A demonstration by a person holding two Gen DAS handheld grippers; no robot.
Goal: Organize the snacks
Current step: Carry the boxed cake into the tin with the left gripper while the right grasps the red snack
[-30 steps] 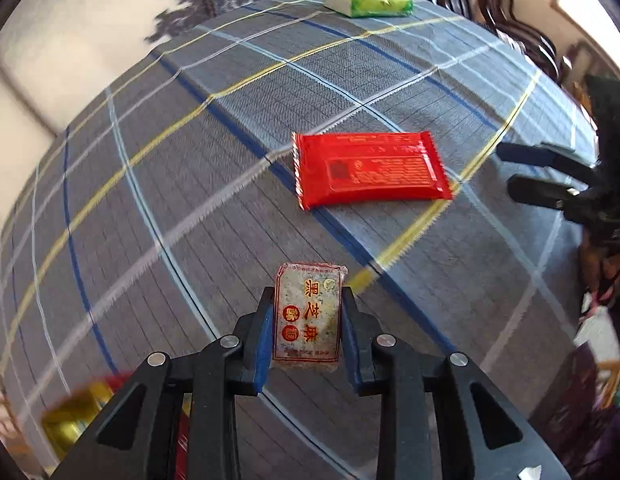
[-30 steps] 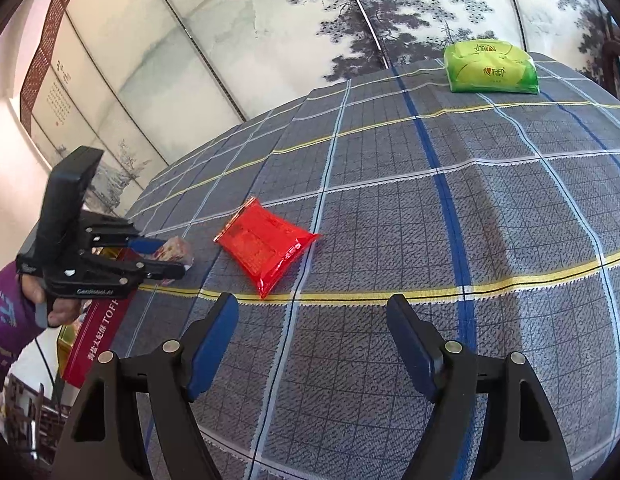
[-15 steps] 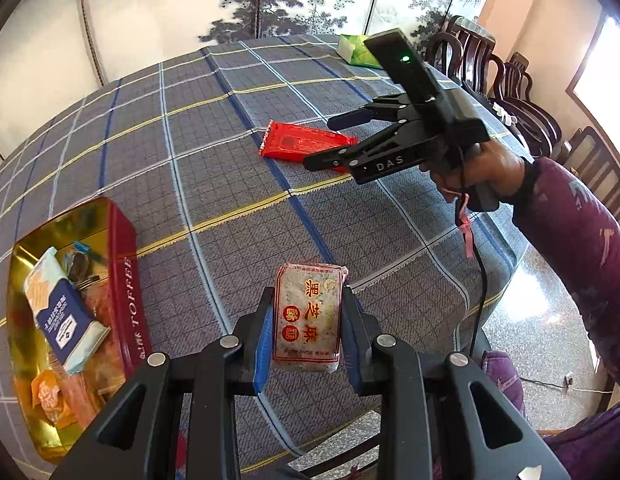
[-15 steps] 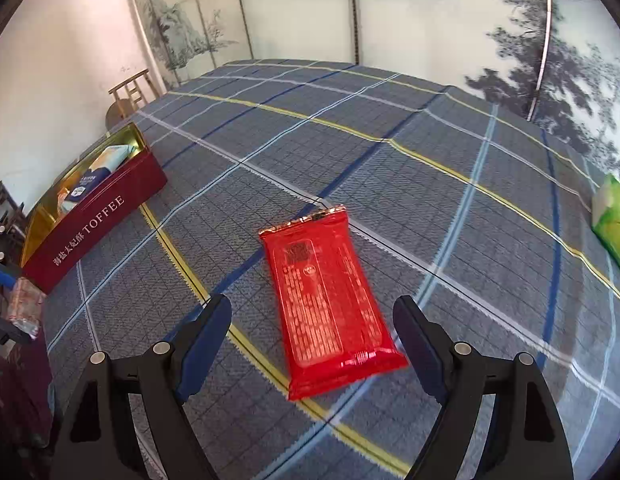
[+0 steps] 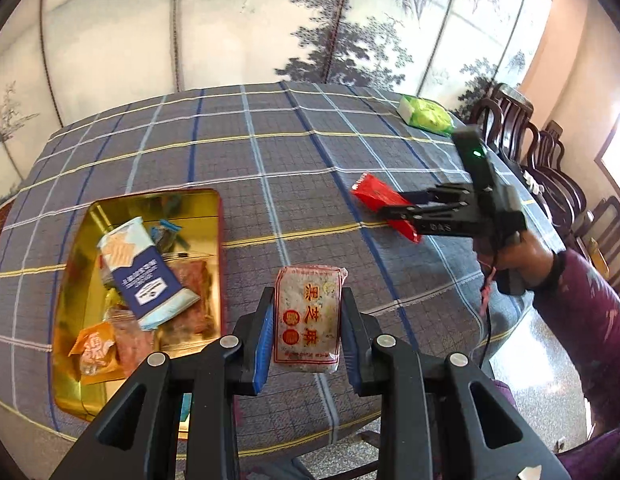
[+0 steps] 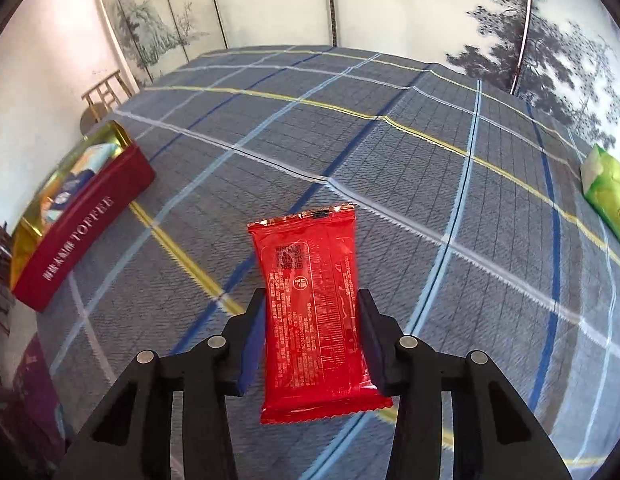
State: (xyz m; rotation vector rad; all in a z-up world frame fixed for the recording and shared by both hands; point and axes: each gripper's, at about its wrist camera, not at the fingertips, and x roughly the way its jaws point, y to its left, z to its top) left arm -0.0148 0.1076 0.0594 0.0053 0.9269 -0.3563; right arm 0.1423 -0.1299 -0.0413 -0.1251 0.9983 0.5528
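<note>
Left wrist view: left gripper [image 5: 306, 316] clenches a sesame snack pack [image 5: 308, 318] just right of the toffee tin [image 5: 218, 220]. Right wrist view alone shows the right gripper [image 6: 311, 332] pinching the red packet [image 6: 313, 308], a green pack [image 6: 607, 196] far right of the tin

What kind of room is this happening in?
Probably a home dining room: a large table under a plaid tablecloth, dark carved wooden chairs along one side, and a painted folding screen with ink-style trees behind. Snack packets and a toffee tin sit on the table.
</note>
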